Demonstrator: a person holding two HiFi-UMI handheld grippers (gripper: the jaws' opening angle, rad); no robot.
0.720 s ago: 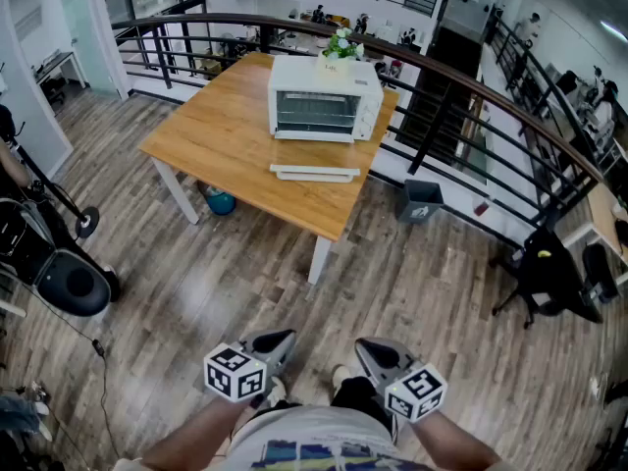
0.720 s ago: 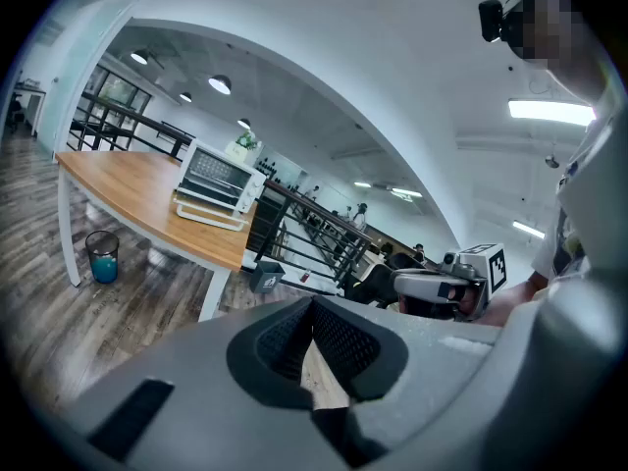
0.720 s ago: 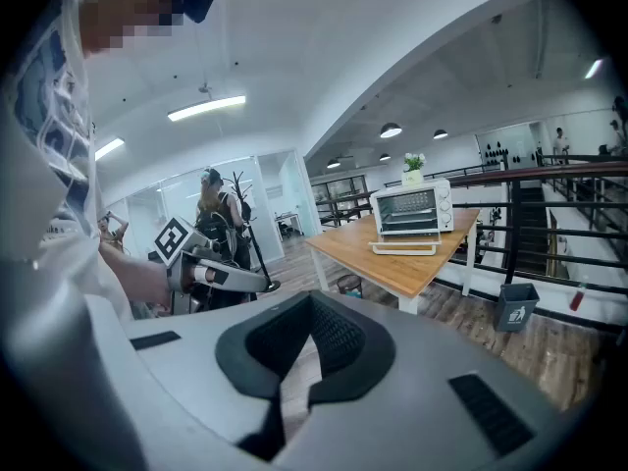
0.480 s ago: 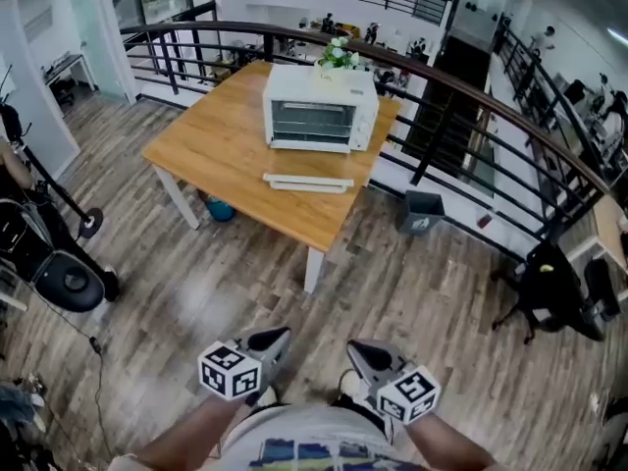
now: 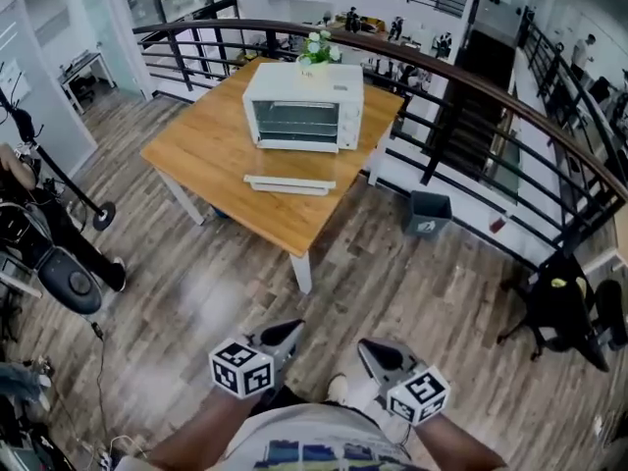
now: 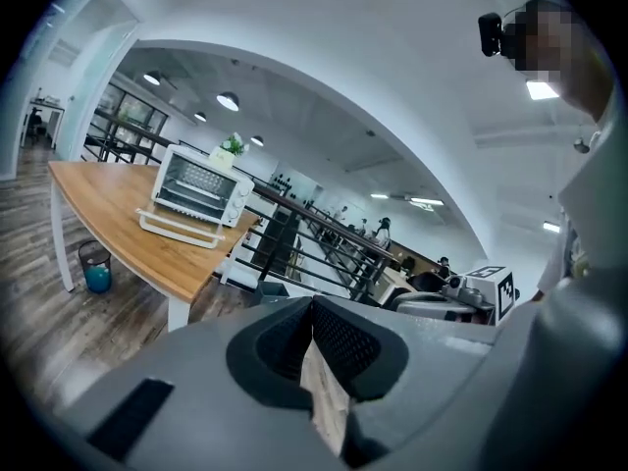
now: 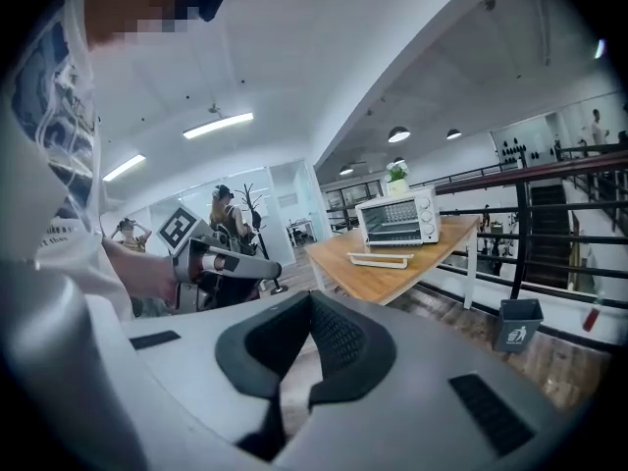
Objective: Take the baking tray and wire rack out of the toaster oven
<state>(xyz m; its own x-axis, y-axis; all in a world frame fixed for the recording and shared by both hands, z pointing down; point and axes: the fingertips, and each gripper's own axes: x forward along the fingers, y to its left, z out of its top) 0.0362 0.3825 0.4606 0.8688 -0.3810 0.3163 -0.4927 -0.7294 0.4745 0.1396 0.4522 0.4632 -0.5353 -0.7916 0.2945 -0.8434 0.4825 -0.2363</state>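
Observation:
A white toaster oven (image 5: 302, 106) stands on the far side of a wooden table (image 5: 201, 145), well ahead of me. Its door (image 5: 289, 183) lies folded down flat in front of it. Thin horizontal bars show inside the oven, but I cannot tell tray from rack at this distance. The oven also shows small in the left gripper view (image 6: 196, 184) and the right gripper view (image 7: 395, 217). My left gripper (image 5: 291, 328) and right gripper (image 5: 365, 346) hang close to my body over the wood floor, both shut and empty, several steps from the table.
A black railing (image 5: 461, 77) curves behind and right of the table. A grey bin (image 5: 423, 214) stands by the railing, a flower pot (image 5: 316, 47) behind the oven, and a blue bucket (image 6: 96, 278) under the table. Black equipment (image 5: 59, 273) is at the left, a dark chair (image 5: 554, 302) at the right.
The table and oven have slid a little leftward in the head view as the camera turned. Both grippers keep their place near my body, still shut.

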